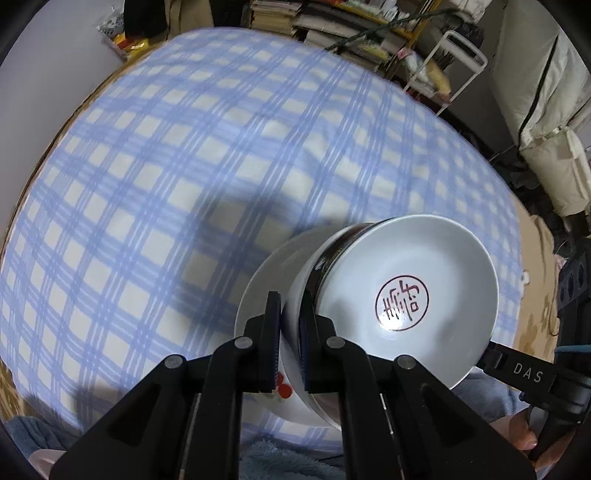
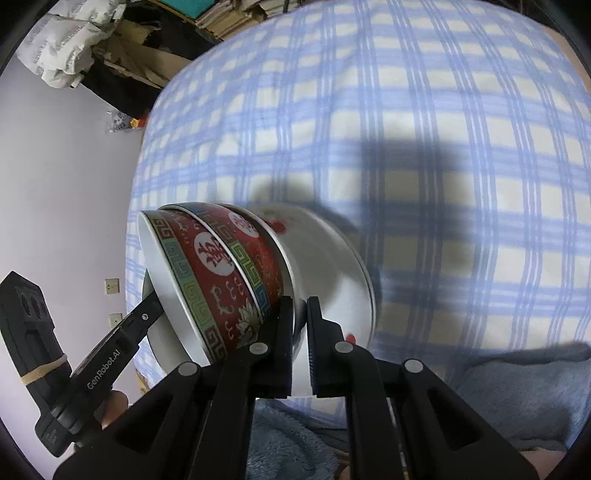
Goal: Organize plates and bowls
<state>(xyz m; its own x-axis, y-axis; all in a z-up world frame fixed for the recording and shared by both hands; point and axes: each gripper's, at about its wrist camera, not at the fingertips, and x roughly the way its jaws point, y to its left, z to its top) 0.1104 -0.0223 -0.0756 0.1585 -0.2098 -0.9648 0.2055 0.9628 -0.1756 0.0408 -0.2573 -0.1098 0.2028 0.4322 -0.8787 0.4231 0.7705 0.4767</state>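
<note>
A white plate with red marks carries two stacked red patterned bowls. The whole stack hangs tilted above the blue checked tablecloth. In the left wrist view the top bowl shows a white inside with a round red seal. My left gripper is shut on the plate's rim on one side. My right gripper is shut on the rim on the opposite side. Each gripper also shows in the other's view: the right gripper under the bowl, the left gripper beneath the stack.
The checked cloth covers a broad table. Book-filled shelves and a white frame stand behind it. A pale wall with sockets lies to one side. A blue fluffy fabric lies at the near edge.
</note>
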